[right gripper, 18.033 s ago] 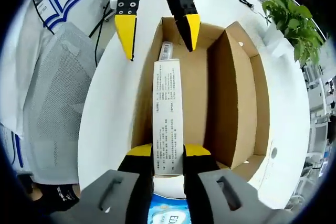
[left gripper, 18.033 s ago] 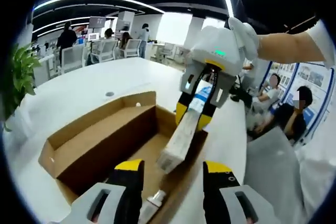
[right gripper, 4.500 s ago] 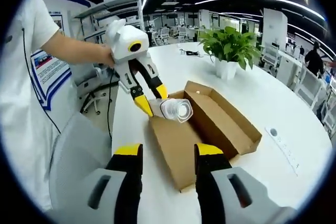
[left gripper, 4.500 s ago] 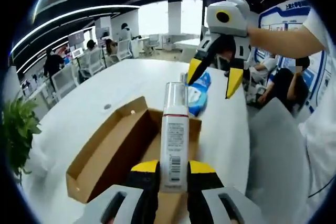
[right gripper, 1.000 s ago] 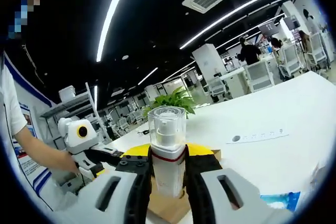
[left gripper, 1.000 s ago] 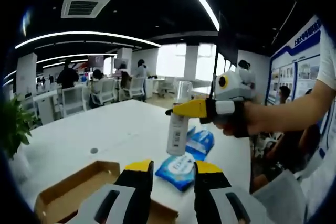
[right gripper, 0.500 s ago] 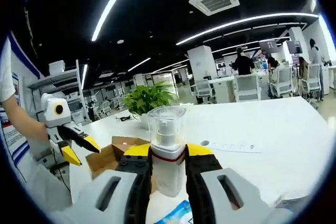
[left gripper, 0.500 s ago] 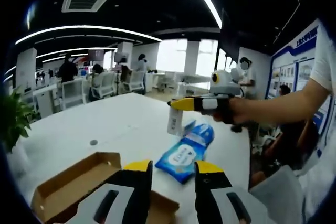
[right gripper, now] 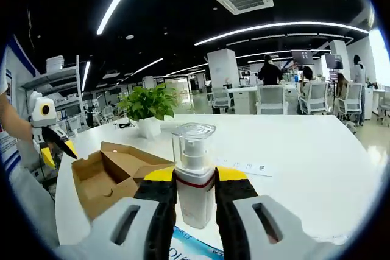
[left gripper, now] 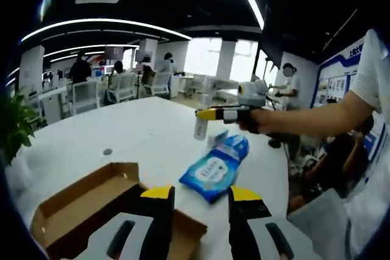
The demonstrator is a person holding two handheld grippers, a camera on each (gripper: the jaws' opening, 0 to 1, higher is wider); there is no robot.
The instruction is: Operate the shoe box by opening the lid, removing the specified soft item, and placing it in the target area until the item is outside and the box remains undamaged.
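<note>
My right gripper (right gripper: 195, 181) clamps pump bottle (right gripper: 194, 172) upright; left gripper (left gripper: 200, 196) open, empty. Risk: bottle tips over if set down crooked on worktop (right gripper: 292, 156).

White bench (left gripper: 140, 135), carrying an open cardboard shoe box (left gripper: 91, 202) near the edge, two blue wet-wipe packs (left gripper: 218, 164) just beside it, and a potted plant (right gripper: 148, 109) farther off.

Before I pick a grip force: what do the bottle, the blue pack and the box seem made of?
The bottle, held in the right gripper, looks like rigid plastic: clear glossy cap, opaque white body. The blue pack seems soft glossy film, probably wipes; it shines and sags. The box is matte brown cardboard, with raw edges.
</note>
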